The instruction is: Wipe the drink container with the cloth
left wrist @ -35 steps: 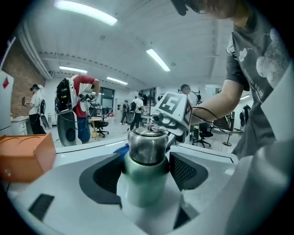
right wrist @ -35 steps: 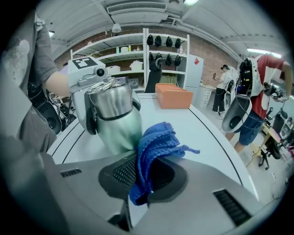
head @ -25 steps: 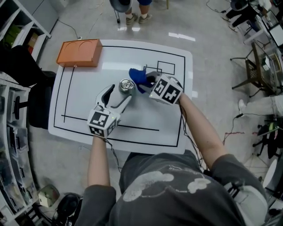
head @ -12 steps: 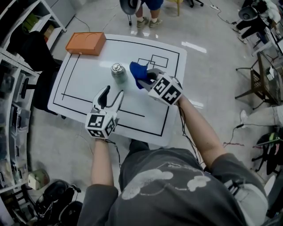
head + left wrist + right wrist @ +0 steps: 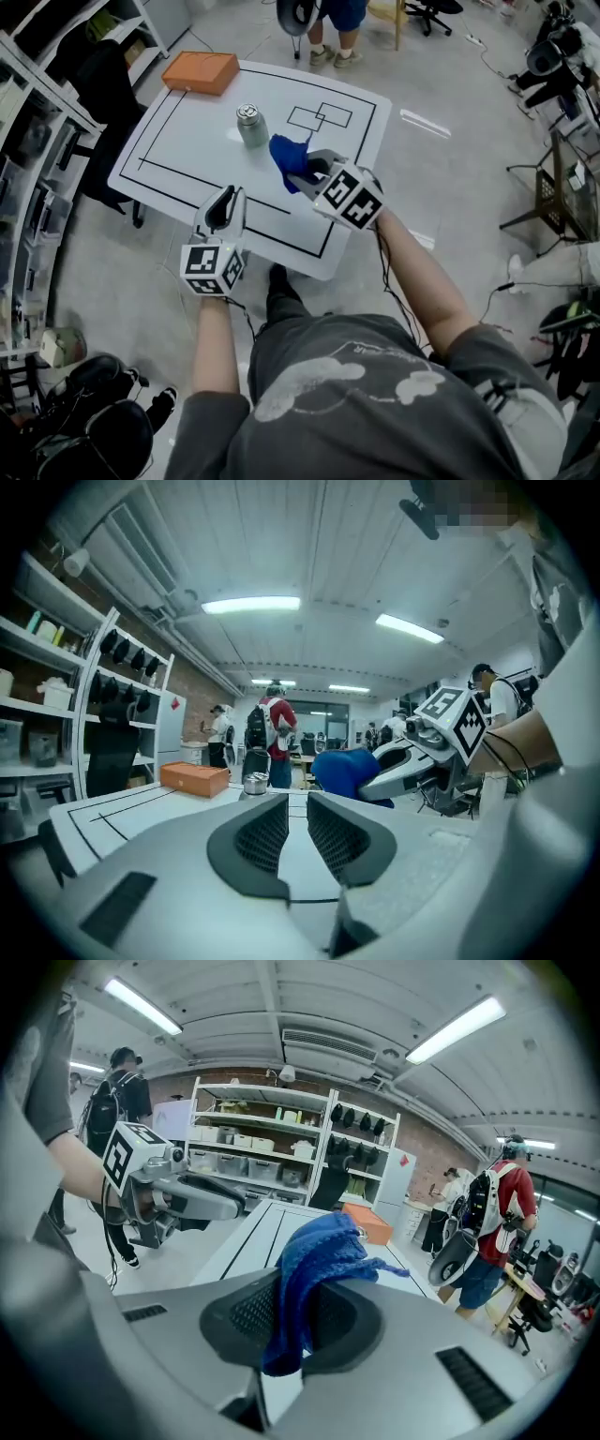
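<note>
One blue cloth point(image 5: 289, 157) is clamped by the right gripper point(image 5: 312, 169) to wipe the silver metal can point(image 5: 250, 125) at eleven o'clock; jaws of the left gripper point(image 5: 225, 199), just narrowed to a slit, are empty.

White table point(image 5: 192, 145), rounded corners, standing on a glossy grey floor point(image 5: 441, 159). We note a black outline point(image 5: 309, 83) running just inside its edge, with further straight black lines crossing the top.

Two things lie on it. The drink container point(image 5: 251, 126), short and silvery, stands upright in the far half of the top. Left of the container and farther back, at the table's far left corner, sits a flat orange box point(image 5: 200, 72), well apart from the container. Right of the container, near it, we see two small overlapping rectangles point(image 5: 320, 116) drawn on the surface.
</note>
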